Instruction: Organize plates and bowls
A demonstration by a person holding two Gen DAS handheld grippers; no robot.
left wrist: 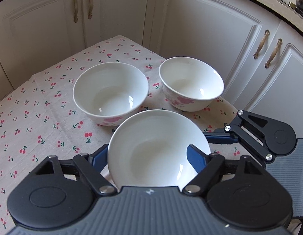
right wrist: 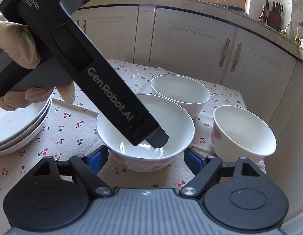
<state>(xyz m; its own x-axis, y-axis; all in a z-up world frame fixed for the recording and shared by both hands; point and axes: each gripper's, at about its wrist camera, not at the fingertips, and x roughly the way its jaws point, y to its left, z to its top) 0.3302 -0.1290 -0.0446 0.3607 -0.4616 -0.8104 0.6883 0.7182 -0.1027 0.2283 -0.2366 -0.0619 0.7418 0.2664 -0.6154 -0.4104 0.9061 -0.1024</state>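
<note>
Plates [right wrist: 18, 129] are stacked far left on the desk [right wrist: 69, 137]. My left fingers [left wrist: 149, 152] are clamped on the near bowl [left wrist: 151, 133]. My right fingers [right wrist: 145, 154] flank it too, but I can't tell if they're gripping. Spare bowls [right wrist: 180, 94] sit just behind.

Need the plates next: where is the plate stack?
In the right wrist view, the plate stack sits at the left edge on the cherry tablecloth, left of the nearest bowl.

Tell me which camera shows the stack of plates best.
The right wrist view. The stack of plates sits at its left edge on the cherry-print tablecloth, several nested rims visible, partly cut off by the frame and by the gloved hand. The left wrist view shows none of it, only bowls.
</note>
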